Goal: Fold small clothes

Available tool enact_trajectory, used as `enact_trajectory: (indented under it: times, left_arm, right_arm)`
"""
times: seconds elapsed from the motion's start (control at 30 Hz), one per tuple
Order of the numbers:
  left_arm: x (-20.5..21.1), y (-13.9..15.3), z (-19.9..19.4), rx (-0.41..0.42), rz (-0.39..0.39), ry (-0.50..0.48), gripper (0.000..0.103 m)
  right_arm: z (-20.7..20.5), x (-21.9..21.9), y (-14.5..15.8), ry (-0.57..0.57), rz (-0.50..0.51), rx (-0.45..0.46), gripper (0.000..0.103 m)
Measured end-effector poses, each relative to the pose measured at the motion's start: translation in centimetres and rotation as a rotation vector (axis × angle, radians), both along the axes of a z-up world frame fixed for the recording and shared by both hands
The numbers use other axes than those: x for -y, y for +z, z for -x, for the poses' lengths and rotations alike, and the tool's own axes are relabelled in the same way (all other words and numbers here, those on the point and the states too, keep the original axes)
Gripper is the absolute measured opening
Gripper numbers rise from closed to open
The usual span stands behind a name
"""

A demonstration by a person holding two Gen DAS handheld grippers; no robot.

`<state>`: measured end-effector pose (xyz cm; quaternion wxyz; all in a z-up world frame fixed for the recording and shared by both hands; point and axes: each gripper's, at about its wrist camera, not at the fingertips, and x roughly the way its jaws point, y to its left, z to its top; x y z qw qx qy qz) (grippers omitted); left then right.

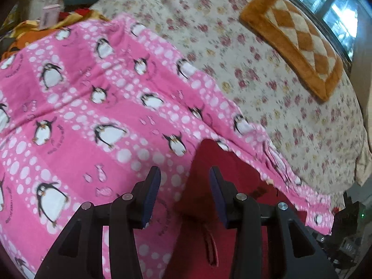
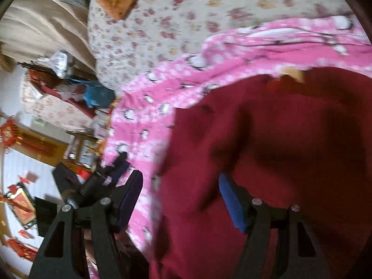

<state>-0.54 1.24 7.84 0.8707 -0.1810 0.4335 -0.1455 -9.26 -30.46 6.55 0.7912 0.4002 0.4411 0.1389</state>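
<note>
**A:** Red garment (image 1: 230,162) is the piece to fold, as far as I can judge. It lies on the pink penguin blanket (image 1: 93,121), which is spread over the floral bedsheet (image 1: 267,69).

**B:** Where does it sit against the left gripper (image 1: 184,176)?

**A:** Straight ahead and a little to the right. The red cloth runs from under the right-hand finger up past the tips, and one peak of it shows between the two fingers. The jaws stand well apart with nothing pinched between them.

**B:** And the right gripper (image 2: 181,181)?

**A:** Also spread wide, nothing clamped. In the right wrist view the red garment (image 2: 267,139) fills the space ahead and to the right; its left edge runs up the picture between the fingers, with the pink penguin blanket (image 2: 144,107) on the other side of that edge.

**B:** Which one is nearer?

**A:** Both hang close over it; the right one has more cloth in front of it, I'd say. The view is blurred, so I cannot tell whether either pad touches the fabric.

**B:** Long axis?

**A:** Hard to say; the garment is bunched and runs out of frame. The orange checked mat (image 1: 297,41) lies well apart, further up the bed.
</note>
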Motion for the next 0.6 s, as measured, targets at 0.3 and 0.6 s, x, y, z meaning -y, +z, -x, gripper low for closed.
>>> enact_trajectory:
  times: [0.3,0.6]
  left_arm:
    - [4.0,-3.6,3.6,-0.157,-0.121,-0.143,0.022]
    - [6.6,-3.0,4.1,-0.139,-0.117,-0.252,0.0]
  right_arm:
    - [6.9,3.8,-1.4,-0.106,0.051,-0.025,0.072]
    - [9.3,7.9,-0.3,-0.301,0.126,0.049,0.072]
